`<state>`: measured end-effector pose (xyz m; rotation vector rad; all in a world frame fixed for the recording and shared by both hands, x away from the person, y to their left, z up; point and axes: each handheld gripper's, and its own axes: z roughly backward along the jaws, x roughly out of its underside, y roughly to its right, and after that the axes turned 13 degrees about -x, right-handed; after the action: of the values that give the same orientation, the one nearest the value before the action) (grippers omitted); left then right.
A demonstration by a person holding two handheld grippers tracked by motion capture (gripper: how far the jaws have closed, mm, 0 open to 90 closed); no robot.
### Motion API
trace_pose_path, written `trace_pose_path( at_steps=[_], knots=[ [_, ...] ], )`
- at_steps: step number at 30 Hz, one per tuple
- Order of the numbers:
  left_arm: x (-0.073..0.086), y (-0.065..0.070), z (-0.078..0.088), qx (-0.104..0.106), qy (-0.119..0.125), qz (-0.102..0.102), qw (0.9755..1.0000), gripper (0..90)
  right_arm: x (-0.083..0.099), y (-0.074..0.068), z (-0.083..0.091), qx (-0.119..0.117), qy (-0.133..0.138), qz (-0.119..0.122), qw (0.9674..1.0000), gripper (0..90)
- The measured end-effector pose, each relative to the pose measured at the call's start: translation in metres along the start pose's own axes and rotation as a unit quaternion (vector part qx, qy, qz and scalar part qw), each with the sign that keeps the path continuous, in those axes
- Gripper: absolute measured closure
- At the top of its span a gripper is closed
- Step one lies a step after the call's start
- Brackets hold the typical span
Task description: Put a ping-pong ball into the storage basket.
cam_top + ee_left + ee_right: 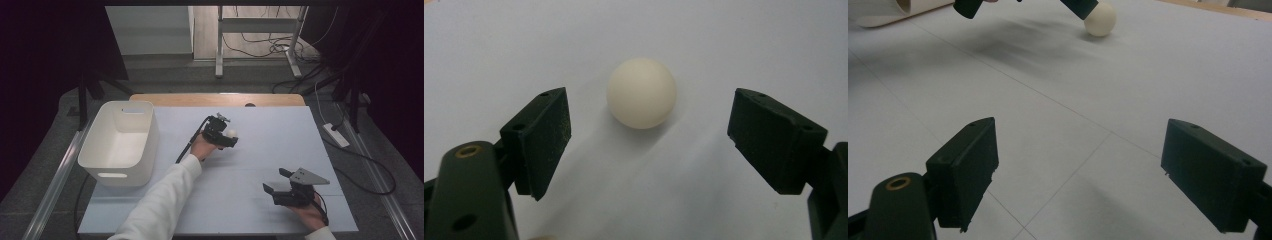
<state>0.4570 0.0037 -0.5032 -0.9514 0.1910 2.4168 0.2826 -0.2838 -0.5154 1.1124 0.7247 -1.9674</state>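
Table: pale blue-grey top, wooden edge showing at the far side. White plastic bin sits on the table's left part, open side up, handle cut-outs in its end walls. Person's white sleeve comes in from the bottom, reaching toward mid-table.

Left hand-held gripper: near table centre, jaws spread wide, nothing pinched. In the left gripper view the pads stand either side of the ball with clear gaps, and the ball sits slightly ahead of the tips.

Right hand-held gripper: low at the table's near right, well apart from the ball, jaws spread, bare table between them in the right gripper view.

White ball: resting on the table near centre, right of the bin, untouched, just in front of the left jaws.
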Motion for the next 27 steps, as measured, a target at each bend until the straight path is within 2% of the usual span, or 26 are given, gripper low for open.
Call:
trace_pose_path(
  at_steps=[7, 14, 22, 27],
  knots=[
    [-0.001, 0.000, -0.009, 0.001, -0.006, 0.002, 1.0000, 18.1, 0.000, 0.000, 0.000, 0.001, 0.000, 0.000, 1.0000, 15.4],
    [-0.001, -0.001, -0.016, 0.002, -0.008, 0.014, 0.9999, 18.2, 0.000, 0.000, 0.000, 0.002, 0.000, 0.000, 1.0000, 15.4],
    [-0.003, -0.002, -0.023, 0.000, -0.015, 0.014, 0.9998, 18.4, 0.000, 0.000, -0.001, 0.002, -0.002, 0.000, 1.0000, 15.4],
    [-0.004, 0.001, -0.027, 0.008, -0.016, 0.013, 0.9998, 20.9, 0.000, 0.001, 0.000, 0.002, -0.001, -0.001, 1.0000, 15.5]
  ],
)
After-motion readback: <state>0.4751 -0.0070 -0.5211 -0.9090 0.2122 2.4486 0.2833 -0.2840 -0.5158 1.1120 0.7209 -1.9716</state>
